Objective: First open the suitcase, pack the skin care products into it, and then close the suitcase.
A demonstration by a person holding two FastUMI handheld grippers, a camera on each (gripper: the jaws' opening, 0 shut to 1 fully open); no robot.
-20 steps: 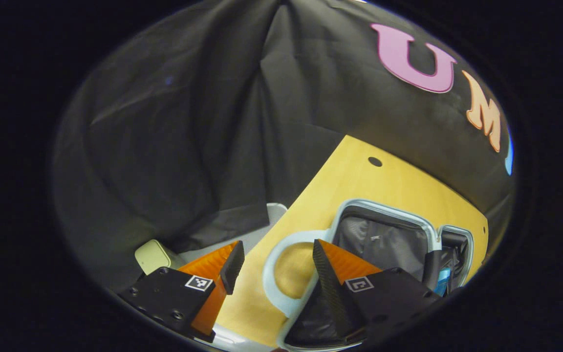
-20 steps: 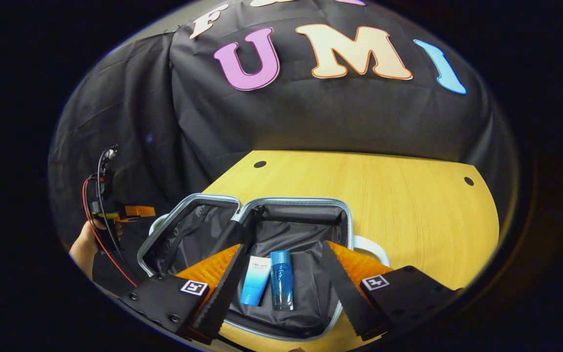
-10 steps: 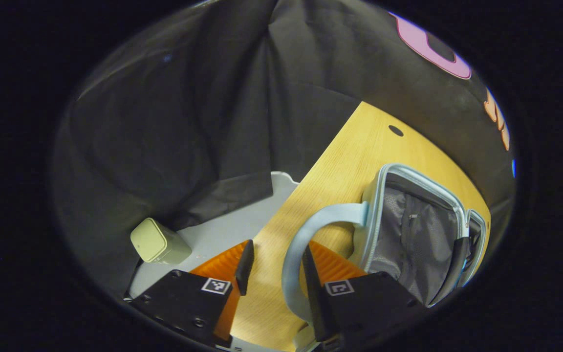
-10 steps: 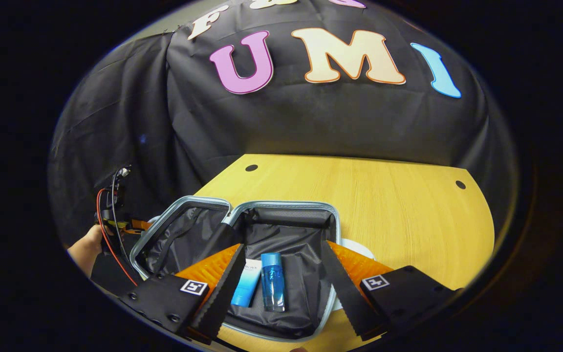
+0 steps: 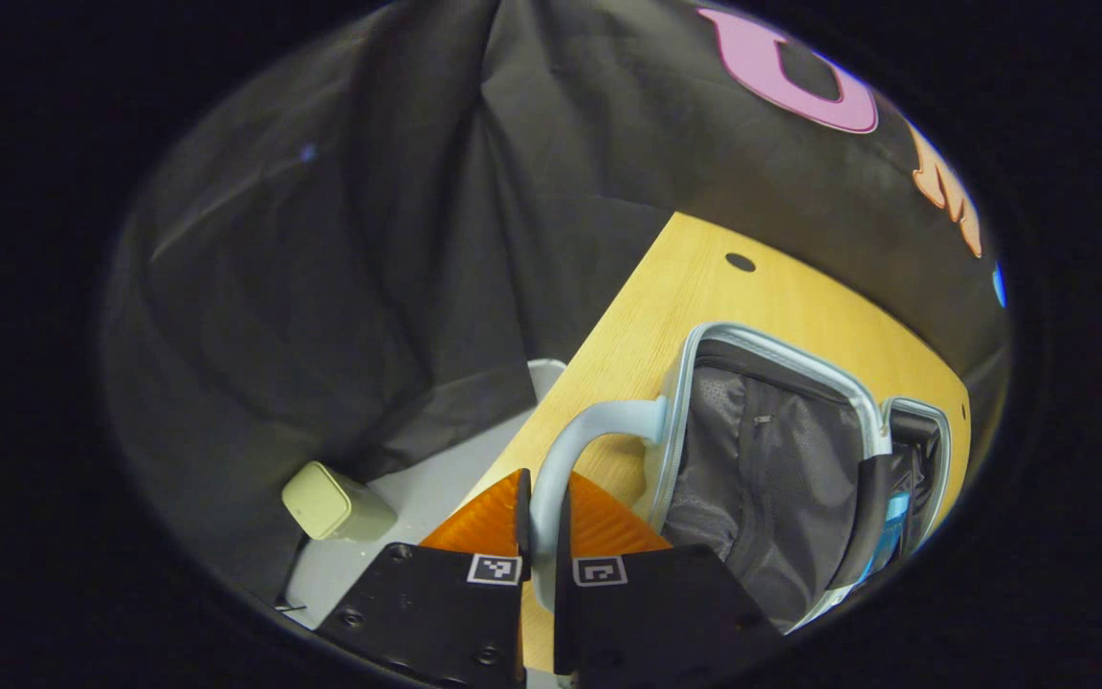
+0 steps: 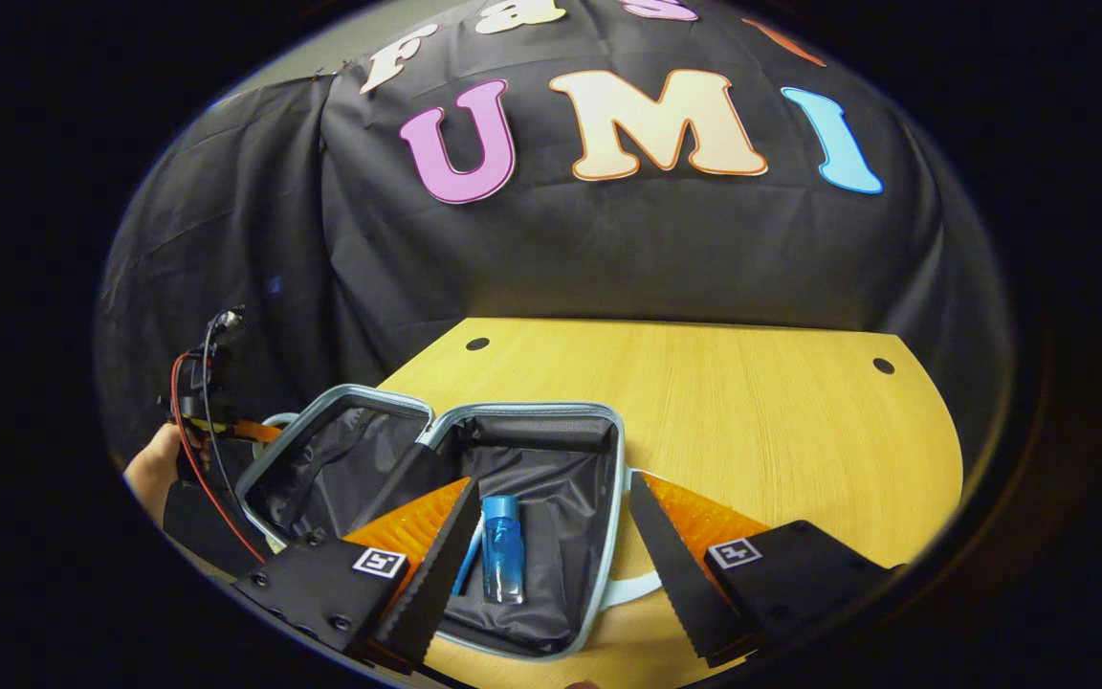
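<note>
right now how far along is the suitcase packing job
Done: the suitcase lies open on the table, with a blue bottle and a blue tube inside. In hand: the left gripper is shut on the pale blue handle of the lid half, while the right gripper hangs open over the packed half. Left: swing the lid over and close it.

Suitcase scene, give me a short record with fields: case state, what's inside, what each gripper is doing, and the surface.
case: pale blue hard-shell suitcase, open, both halves lined in dark fabric
contents: blue clear bottle lying in the right half; light blue tube beside it, partly hidden
left gripper: shut on the case's pale blue loop handle
right gripper: open, over the packed half, holding nothing
surface: yellow wooden table
</note>
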